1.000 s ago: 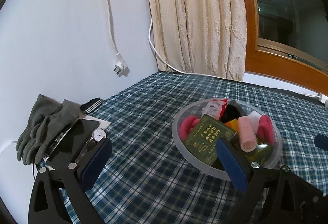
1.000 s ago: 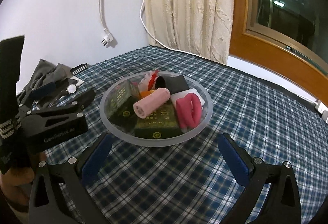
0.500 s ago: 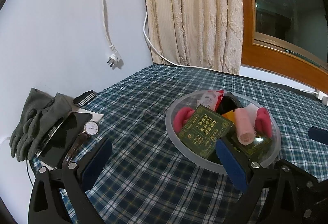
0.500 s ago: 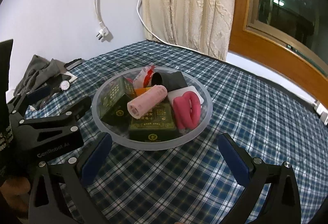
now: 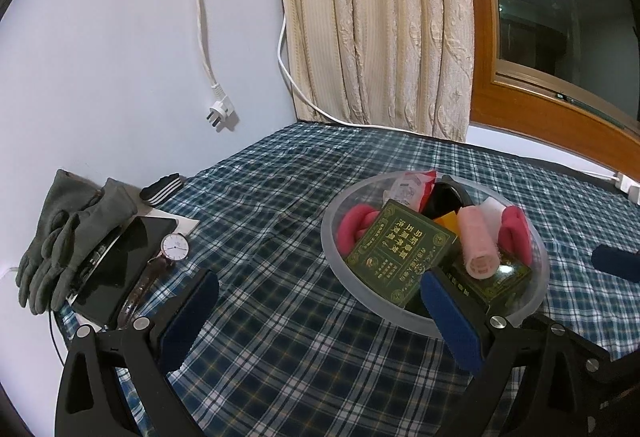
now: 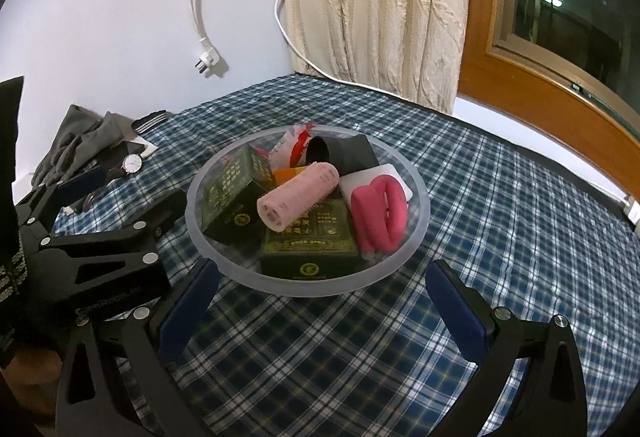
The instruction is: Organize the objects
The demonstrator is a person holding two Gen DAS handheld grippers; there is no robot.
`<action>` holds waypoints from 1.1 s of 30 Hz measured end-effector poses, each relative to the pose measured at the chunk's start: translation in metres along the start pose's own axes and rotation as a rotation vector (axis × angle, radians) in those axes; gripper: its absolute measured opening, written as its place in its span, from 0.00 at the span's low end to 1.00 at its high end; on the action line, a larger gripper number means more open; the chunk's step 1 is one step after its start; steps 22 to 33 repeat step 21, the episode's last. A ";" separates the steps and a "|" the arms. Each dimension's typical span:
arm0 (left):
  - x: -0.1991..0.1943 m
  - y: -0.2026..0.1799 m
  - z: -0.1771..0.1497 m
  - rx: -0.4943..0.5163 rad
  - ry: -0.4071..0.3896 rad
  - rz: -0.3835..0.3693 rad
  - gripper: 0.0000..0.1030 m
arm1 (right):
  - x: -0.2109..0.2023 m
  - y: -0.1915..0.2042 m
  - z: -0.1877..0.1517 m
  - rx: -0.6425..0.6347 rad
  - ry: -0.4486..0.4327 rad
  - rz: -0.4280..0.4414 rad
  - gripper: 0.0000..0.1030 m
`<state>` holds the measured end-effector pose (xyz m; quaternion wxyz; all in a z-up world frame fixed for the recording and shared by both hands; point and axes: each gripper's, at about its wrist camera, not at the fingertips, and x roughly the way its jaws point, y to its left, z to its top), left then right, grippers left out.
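You are holding both claws wide apart, gripping nothing. The left gripper (image 5: pixel 318 311) is hovering just left of the clear bowl (image 6: pixel 418 233). The right gripper (image 6: pixel 320 301) is hovering just in front of it. The pink roll (image 6: pixel 298 195) is lying in the bowl, on the green boxes (image 6: pixel 310 241).

A home bedroom at night: a plaid-sheeted bed (image 5: pixel 280 237) fills the corner beneath a cream curtain (image 5: pixel 376 21) and wood-framed window (image 5: pixel 560 37), with gloves (image 5: pixel 68 237), a phone (image 5: pixel 120 261) and a wristwatch (image 5: pixel 175 247) along its left edge.
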<state>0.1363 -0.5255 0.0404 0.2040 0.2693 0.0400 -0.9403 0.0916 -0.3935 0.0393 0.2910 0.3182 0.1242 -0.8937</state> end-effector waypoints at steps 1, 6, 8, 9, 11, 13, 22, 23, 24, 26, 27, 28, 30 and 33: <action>0.000 0.000 0.000 0.000 0.001 0.000 0.99 | 0.001 -0.001 0.000 0.002 0.001 0.000 1.00; 0.001 0.000 0.000 -0.001 0.004 -0.002 0.99 | 0.003 -0.002 0.001 -0.006 0.001 -0.009 1.00; 0.001 0.000 0.001 0.000 0.004 -0.002 0.99 | 0.004 -0.002 0.001 -0.005 0.004 -0.010 1.00; 0.001 0.001 0.001 0.001 0.004 -0.002 0.99 | 0.005 -0.003 0.001 -0.003 0.005 -0.011 1.00; 0.001 0.000 0.001 0.001 0.004 -0.003 0.99 | 0.006 -0.003 0.001 -0.002 0.008 -0.013 1.00; 0.001 0.000 0.000 0.000 0.004 -0.002 0.99 | 0.006 -0.003 0.001 -0.003 0.009 -0.013 1.00; 0.001 0.000 0.000 0.000 0.004 -0.002 0.99 | 0.005 -0.002 -0.001 -0.010 0.004 -0.018 1.00; 0.001 0.000 0.000 0.000 0.004 -0.002 0.99 | 0.005 -0.002 -0.001 -0.010 0.004 -0.018 1.00; 0.001 0.000 0.000 0.000 0.004 -0.002 0.99 | 0.005 -0.002 -0.001 -0.010 0.004 -0.018 1.00; 0.001 0.000 0.000 0.000 0.004 -0.002 0.99 | 0.005 -0.002 -0.001 -0.010 0.004 -0.018 1.00; 0.001 0.000 0.000 0.000 0.004 -0.002 0.99 | 0.005 -0.002 -0.001 -0.010 0.004 -0.018 1.00; 0.001 0.000 0.000 0.000 0.004 -0.002 0.99 | 0.005 -0.002 -0.001 -0.010 0.004 -0.018 1.00; 0.001 0.000 0.000 0.000 0.004 -0.002 0.99 | 0.005 -0.002 -0.001 -0.010 0.004 -0.018 1.00; 0.001 0.000 0.000 0.000 0.004 -0.002 0.99 | 0.005 -0.002 -0.001 -0.010 0.004 -0.018 1.00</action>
